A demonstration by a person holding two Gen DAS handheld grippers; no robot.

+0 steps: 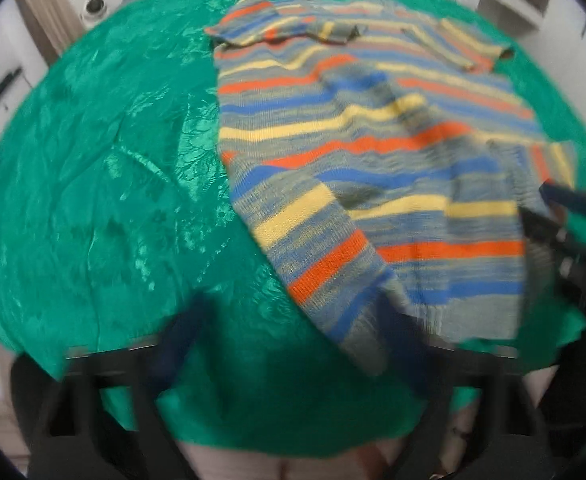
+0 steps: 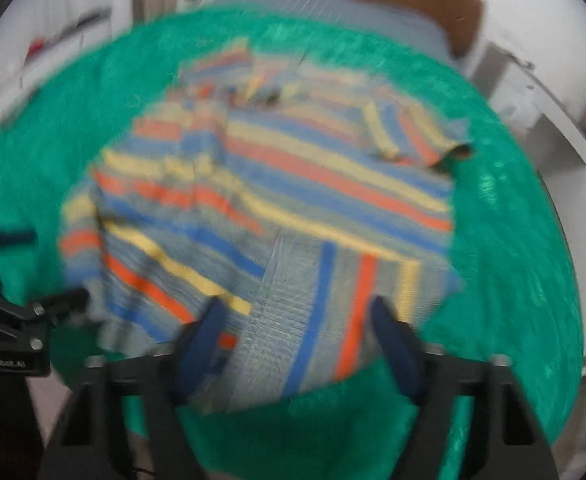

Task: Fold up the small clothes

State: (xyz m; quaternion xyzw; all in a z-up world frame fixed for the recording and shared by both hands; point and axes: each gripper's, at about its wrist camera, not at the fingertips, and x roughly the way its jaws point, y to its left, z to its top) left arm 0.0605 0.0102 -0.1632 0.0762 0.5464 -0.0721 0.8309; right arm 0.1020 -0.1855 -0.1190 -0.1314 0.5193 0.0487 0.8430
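The striped top (image 1: 373,152) lies flat on the green cloth (image 1: 93,200), right in front of both claws. Its neck end points away from them and its bottom edge is closest, so its long way runs straight out ahead. One bottom corner looks turned over near the right claw (image 2: 297,336). That claw is spread wide with the corner lying between its fingers, so it is nearer. The left claw (image 1: 293,332) is spread too, holds nothing, and the top sits ahead and to its right.
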